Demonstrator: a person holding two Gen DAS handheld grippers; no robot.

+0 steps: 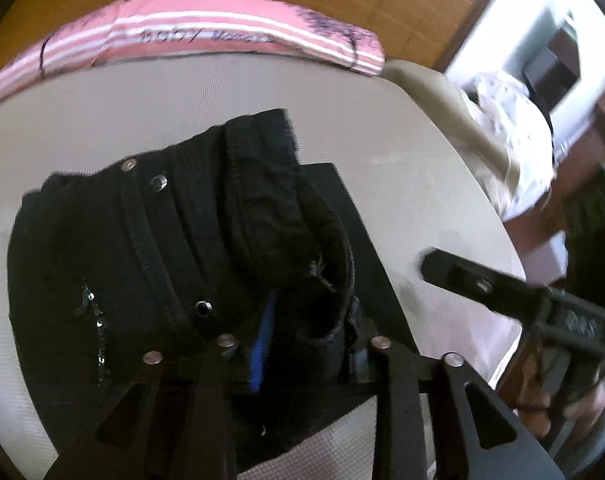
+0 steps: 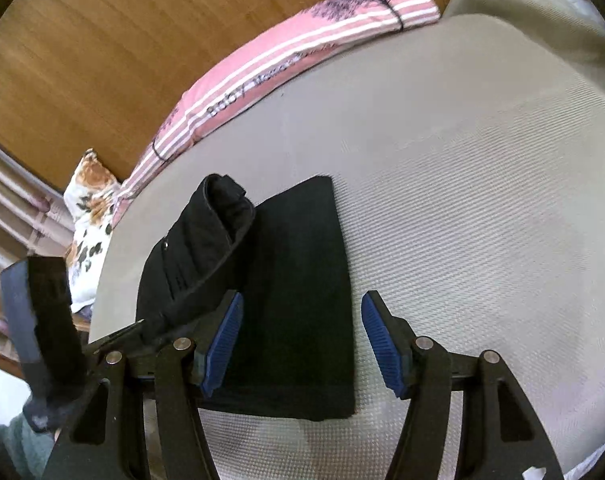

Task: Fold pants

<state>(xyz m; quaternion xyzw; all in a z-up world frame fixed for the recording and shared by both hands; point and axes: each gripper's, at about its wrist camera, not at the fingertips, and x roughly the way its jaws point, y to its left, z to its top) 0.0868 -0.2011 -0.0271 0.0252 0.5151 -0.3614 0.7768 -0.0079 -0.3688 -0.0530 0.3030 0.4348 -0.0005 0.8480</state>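
Note:
Black pants [image 2: 298, 300] lie partly folded on a grey-white mattress [image 2: 482, 220]. My left gripper [image 1: 302, 344] is shut on the pants' waistband end [image 1: 174, 240] and holds it lifted over the flat folded part; rivets and a button show on it. In the right wrist view this lifted end [image 2: 198, 248] hangs at the left. My right gripper [image 2: 302, 336] is open and empty, its blue pads [image 2: 224, 340] on either side of the flat folded part, just above it. It also shows in the left wrist view [image 1: 502, 292] at the right.
A pink striped pillow [image 2: 286, 64] lies along the mattress's far edge, with a floral cushion [image 2: 90, 216] at the left. A wooden headboard [image 2: 102, 40] stands behind. Beige bedding [image 1: 462, 120] and white cloth [image 1: 510, 120] lie at the right.

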